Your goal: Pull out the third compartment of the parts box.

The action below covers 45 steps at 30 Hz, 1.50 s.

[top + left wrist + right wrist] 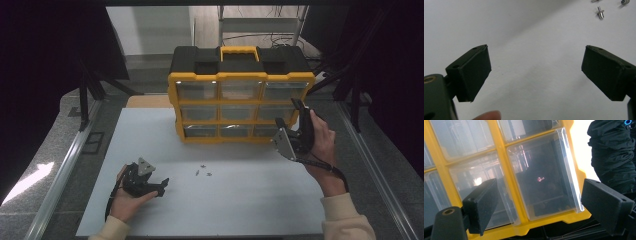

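A yellow and black organiser box (240,65) with clear drawers stands upright at the back middle of the white table (240,210). My right gripper (288,113) is open at the box's right end, close to the drawer fronts. In the right gripper view its jaws (539,192) stand wide apart in front of a clear drawer (544,175) at a corner of the yellow frame (506,170), and hold nothing. My left gripper (162,186) rests open near the table's front left. Its jaws (536,60) frame bare table. Small metal screws (203,172) (600,12) lie beyond it.
Metal rails (65,165) run along both sides of the table. A wooden board (150,101) lies behind the table's left part. Black cloth (614,152) hangs to the right of the box. A shelf frame (260,22) stands behind.
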Each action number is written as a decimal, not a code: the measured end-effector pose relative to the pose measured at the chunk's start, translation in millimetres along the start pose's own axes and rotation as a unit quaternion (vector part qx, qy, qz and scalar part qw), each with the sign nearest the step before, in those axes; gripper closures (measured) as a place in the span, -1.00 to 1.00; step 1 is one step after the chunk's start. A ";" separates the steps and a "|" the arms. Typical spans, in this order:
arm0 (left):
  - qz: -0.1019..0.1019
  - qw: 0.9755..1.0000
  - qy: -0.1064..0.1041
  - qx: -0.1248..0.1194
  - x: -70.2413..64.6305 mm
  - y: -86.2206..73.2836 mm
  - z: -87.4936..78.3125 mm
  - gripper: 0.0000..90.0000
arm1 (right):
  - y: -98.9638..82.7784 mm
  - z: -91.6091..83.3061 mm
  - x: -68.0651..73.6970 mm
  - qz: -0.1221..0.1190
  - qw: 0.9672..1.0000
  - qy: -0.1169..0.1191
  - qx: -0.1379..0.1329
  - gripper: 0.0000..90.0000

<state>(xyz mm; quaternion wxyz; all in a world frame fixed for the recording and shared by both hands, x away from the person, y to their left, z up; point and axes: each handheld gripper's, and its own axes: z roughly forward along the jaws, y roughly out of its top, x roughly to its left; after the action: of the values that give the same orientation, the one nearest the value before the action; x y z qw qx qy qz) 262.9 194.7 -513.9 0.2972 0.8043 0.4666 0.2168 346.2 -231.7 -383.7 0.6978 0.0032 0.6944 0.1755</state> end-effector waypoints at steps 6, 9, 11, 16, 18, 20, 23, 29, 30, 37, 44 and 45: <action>-0.001 1.000 -0.001 0.001 0.8 -0.3 0.1 -0.79 | -2.3 6.2 -6.2 0.001 1.000 -0.002 0.005 -0.66; 0.000 1.000 -0.002 0.002 0.9 -0.5 0.2 -0.79 | -2.8 8.9 -6.9 0.000 1.000 -0.001 0.006 -0.66; 0.000 1.000 -0.002 0.003 0.8 -0.5 0.4 -0.79 | -3.1 10.3 -8.3 -0.002 1.000 -0.003 0.005 -0.65; 0.001 1.000 -0.002 0.002 0.8 -0.5 0.3 -0.79 | -2.7 12.3 -12.3 -0.007 1.000 -0.005 0.006 -0.64; 0.001 1.000 -0.002 0.002 0.8 -0.6 0.3 -0.79 | -2.9 13.2 -14.6 -0.007 1.000 -0.005 0.007 -0.64; 0.001 1.000 -0.002 0.002 0.9 -0.6 0.3 -0.79 | -2.9 14.2 -16.6 -0.005 1.000 -0.007 0.005 -0.63; 0.001 1.000 -0.002 0.003 0.9 -0.5 0.5 -0.79 | -2.5 15.7 -18.5 -0.007 1.000 -0.008 0.004 -0.63; 0.001 1.000 -0.002 0.002 1.1 -0.6 0.5 -0.79 | -2.7 18.7 -20.9 -0.010 1.000 -0.010 0.004 -0.61; 0.001 1.000 -0.002 0.002 1.1 -0.6 0.6 -0.79 | -2.7 19.2 -20.9 -0.008 1.000 -0.011 0.003 -0.61; 0.002 1.000 -0.001 0.002 0.7 -0.7 1.1 -0.79 | -1.1 23.0 -24.5 -0.014 1.000 -0.001 0.003 -0.57; 0.003 1.000 0.001 0.003 1.7 -1.0 0.8 -0.79 | -2.3 27.4 -26.8 -0.018 1.000 0.002 0.002 -0.53; 0.003 1.000 0.001 0.003 1.7 -1.0 0.9 -0.79 | -2.3 27.9 -27.0 -0.018 1.000 0.003 0.002 -0.52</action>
<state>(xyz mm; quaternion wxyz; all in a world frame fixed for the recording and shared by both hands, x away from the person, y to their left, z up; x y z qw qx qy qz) 263.6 196.4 -515.1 0.2936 0.8064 0.4653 0.2169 374.5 -233.9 -357.1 0.6990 -0.0087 0.6966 0.1614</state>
